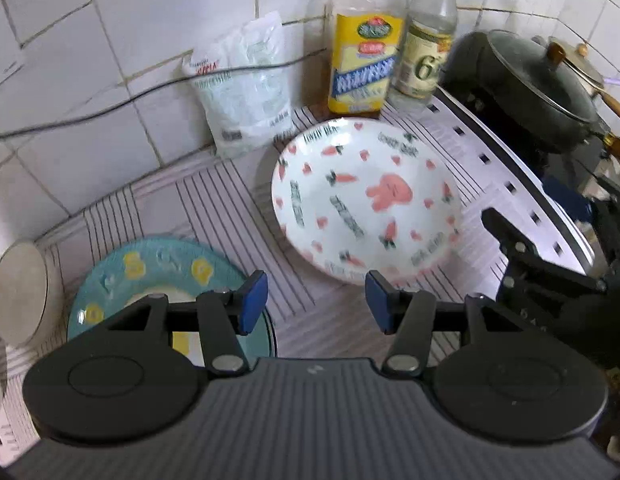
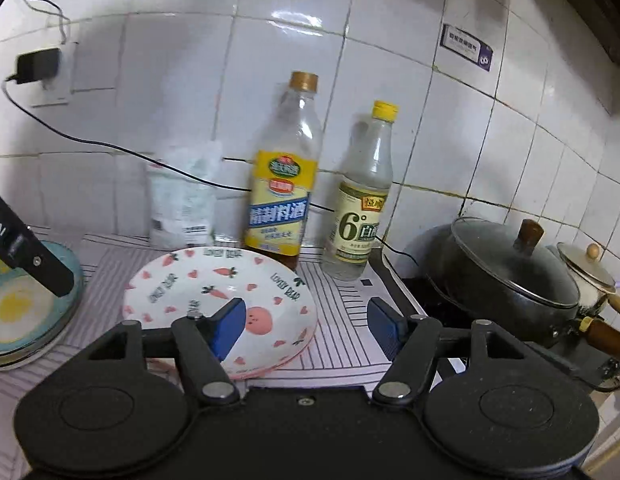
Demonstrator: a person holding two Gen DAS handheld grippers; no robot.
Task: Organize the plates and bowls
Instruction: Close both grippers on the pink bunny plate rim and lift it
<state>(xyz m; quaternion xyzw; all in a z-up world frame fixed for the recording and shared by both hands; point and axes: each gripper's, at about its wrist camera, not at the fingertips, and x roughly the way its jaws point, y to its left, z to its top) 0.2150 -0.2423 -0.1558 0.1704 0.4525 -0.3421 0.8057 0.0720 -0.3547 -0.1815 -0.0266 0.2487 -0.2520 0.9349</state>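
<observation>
A white plate with pink rabbit and carrot prints [image 1: 366, 196] lies on the striped cloth [image 1: 213, 208]; it also shows in the right wrist view [image 2: 213, 292]. A blue plate with yellow egg shapes [image 1: 157, 264] lies to its left, also in the right wrist view [image 2: 17, 320]. My left gripper [image 1: 316, 304] is open and empty, just in front of the white plate, partly over the blue plate. My right gripper [image 2: 305, 328] is open and empty, its left finger over the white plate's near part.
Two bottles [image 2: 281, 184] [image 2: 362, 208] and a white bag [image 2: 181, 200] stand against the tiled wall. A lidded black pan [image 2: 506, 280] and a small pot [image 2: 586, 272] sit at the right. A pale bowl [image 1: 17, 292] lies at the far left. A cable [image 2: 109, 148] runs along the wall.
</observation>
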